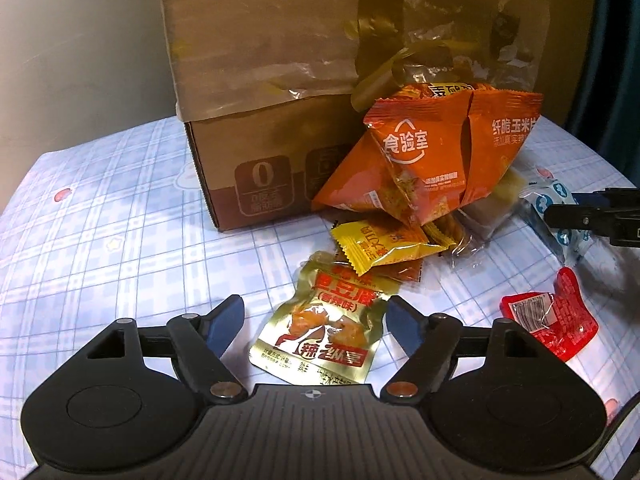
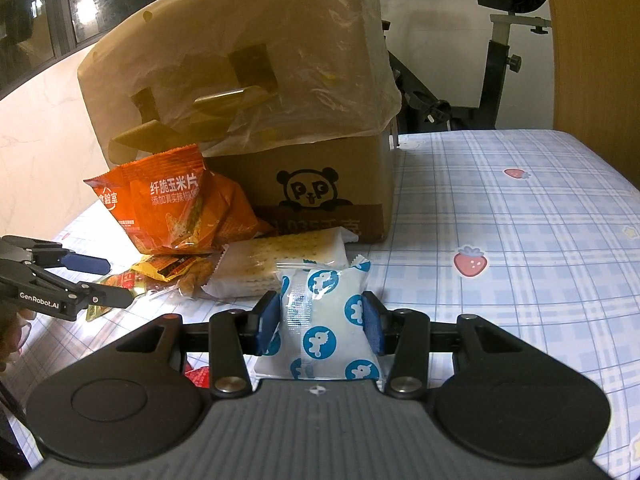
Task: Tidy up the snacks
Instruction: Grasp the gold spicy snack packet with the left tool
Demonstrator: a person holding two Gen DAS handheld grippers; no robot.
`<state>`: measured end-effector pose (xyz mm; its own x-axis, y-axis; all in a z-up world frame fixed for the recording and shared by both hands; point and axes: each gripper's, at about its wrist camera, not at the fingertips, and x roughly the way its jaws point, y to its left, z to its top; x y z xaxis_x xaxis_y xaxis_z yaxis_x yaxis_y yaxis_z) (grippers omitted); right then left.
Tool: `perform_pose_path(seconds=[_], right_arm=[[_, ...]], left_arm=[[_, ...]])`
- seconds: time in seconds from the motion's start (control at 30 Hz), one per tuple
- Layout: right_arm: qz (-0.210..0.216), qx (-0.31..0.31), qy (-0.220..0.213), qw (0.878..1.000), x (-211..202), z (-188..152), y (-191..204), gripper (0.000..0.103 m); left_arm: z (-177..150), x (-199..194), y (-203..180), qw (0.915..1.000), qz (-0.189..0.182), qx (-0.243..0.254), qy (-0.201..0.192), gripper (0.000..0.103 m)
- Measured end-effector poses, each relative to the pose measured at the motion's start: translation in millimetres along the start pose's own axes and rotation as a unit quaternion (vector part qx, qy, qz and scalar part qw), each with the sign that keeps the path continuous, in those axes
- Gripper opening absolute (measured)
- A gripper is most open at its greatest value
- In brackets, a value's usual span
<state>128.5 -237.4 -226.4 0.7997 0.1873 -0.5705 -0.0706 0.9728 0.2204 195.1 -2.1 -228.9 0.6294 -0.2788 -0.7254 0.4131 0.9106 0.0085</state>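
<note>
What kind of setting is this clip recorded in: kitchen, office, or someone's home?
Most likely a room in a home, not a lab. The snacks lie on a checked cloth printed with strawberries, which may be a bedsheet or a tablecloth. An exercise bike stands behind the cardboard box, and a dark window is at the left.

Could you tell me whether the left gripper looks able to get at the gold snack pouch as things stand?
Probably yes. The left gripper is open, with the gold snack pouch lying flat between its fingers. Only a yellow packet overlaps the pouch's far end.
</note>
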Motion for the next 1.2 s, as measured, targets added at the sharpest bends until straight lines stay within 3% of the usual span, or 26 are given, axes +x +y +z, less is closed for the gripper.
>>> perform_pose_path(seconds=[0.13,0.47,0.83,1.2], right_arm=[[0.000,0.000,0.000,1.000,0,0,0,0.047],[0.001,0.002,0.000,1.000,0,0,1,0.047],[0.003,0.005,-0.001,1.000,1,0,0,0.047],[0.007,0.002,-0.006,1.000,-6,3,1,0.045]], left_arm=[[-3,-7,-7,0.9999,-0.008,0.006,-0.004,0.064],[-12,-23,-12,0.9992,0.001,-0.039,-0.004,0.061],[-16,-53,-4,0.9946,0.005,-0.096,-0.038,0.061],[2,-86,-2,0.9899,0.006,-0.109,-0.091,0.061]])
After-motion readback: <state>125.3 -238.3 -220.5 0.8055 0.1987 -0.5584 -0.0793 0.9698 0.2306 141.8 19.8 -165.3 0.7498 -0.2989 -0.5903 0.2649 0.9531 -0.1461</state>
